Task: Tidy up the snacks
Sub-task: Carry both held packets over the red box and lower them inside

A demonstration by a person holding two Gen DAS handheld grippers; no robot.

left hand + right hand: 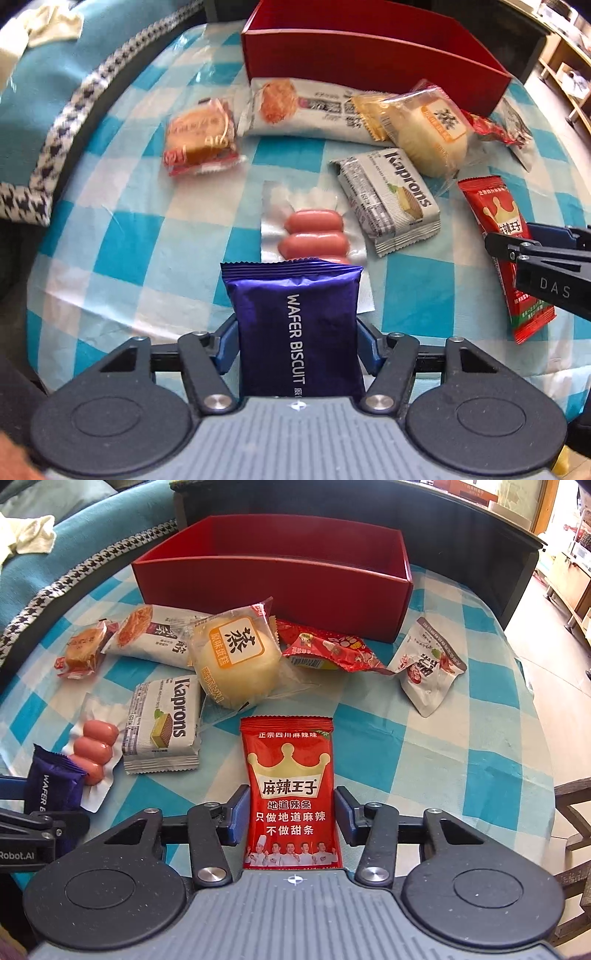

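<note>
"WAFER BISCUIT" pack point(295, 328), "Kaprons" pack point(388, 203)

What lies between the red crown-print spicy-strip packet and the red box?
The clear-wrapped yellow steamed cake and the crinkled red snack bag lie on the cloth between the crown-print packet and the red box; lifted over them, nothing blocks.

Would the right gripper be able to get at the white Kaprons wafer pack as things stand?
Probably not yet: the right gripper is shut on the red spicy strip packet. The Kaprons pack itself lies uncovered on the checked cloth, to its left.
</note>
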